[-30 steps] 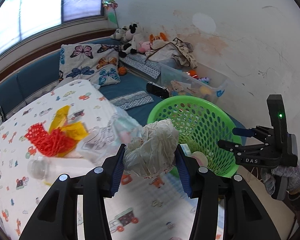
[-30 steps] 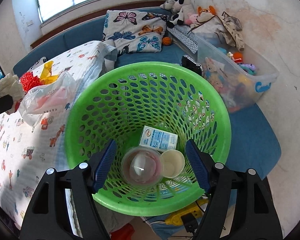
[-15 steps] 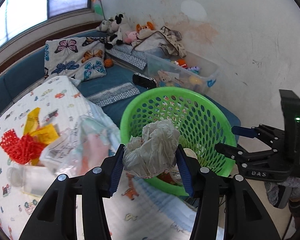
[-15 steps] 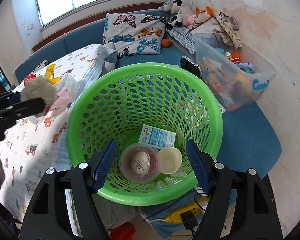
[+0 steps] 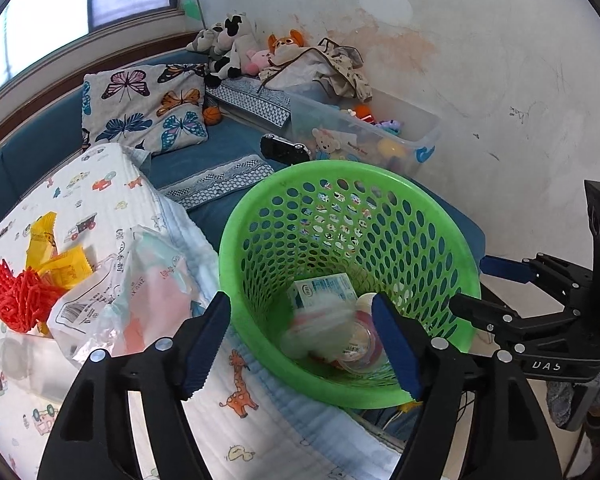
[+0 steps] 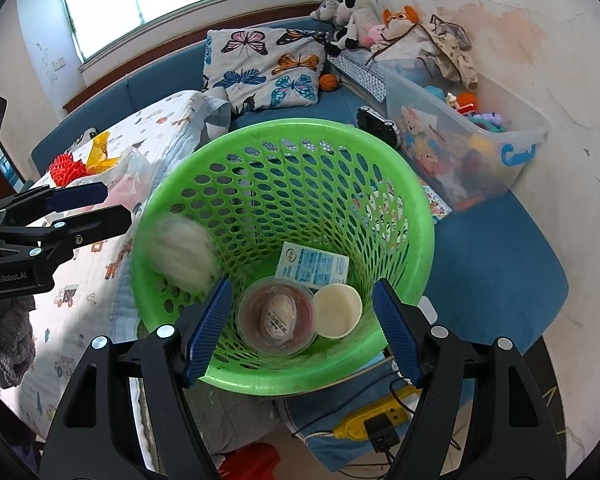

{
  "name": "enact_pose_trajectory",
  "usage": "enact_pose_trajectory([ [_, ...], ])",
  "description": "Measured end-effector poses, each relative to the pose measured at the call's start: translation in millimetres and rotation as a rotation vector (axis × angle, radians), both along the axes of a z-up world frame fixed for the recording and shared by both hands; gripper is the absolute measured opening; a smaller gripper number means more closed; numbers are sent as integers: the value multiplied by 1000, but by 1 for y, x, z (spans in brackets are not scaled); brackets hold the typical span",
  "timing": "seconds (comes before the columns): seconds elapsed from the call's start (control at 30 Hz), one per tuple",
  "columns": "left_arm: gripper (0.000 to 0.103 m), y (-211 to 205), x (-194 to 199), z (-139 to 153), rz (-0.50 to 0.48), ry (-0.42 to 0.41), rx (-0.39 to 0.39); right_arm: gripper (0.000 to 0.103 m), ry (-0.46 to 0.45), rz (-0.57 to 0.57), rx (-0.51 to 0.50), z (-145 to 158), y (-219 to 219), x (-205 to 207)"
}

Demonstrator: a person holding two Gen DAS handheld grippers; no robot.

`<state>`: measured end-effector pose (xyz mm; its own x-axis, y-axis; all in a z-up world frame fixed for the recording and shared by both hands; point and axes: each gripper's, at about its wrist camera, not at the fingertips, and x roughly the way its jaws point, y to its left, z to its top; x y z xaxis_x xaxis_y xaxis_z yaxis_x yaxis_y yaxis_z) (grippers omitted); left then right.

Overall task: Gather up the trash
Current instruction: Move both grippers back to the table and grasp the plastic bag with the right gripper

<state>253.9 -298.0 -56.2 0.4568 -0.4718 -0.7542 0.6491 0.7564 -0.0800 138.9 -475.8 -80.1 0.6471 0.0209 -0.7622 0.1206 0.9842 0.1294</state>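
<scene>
Crumpled paper wad, gripped 1 second ago, is now falling blurred inside the green basket, near its left wall. Left gripper jaws have just been opening and are standing wide, holding nothing. Right gripper jaws are straddling the basket's near rim, partly spread, gripping nothing.
</scene>
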Motion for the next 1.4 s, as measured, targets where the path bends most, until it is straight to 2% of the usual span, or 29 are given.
enact_pose_trajectory([
  [0.23,71,27,-5,9,37,-7,-30,73,-12,18,-3,5,10,-3],
  [0.77,71,144,-20,24,227,-36,-87,78,-56,112,-3,25,59,4],
  [1.03,71,196,-23,18,316,-34,-79,78,-60,187,14,29,93,24],
  [1.4,71,239,-26,10,401,-13,-95,78,-55,311,24,29,157,60],
])
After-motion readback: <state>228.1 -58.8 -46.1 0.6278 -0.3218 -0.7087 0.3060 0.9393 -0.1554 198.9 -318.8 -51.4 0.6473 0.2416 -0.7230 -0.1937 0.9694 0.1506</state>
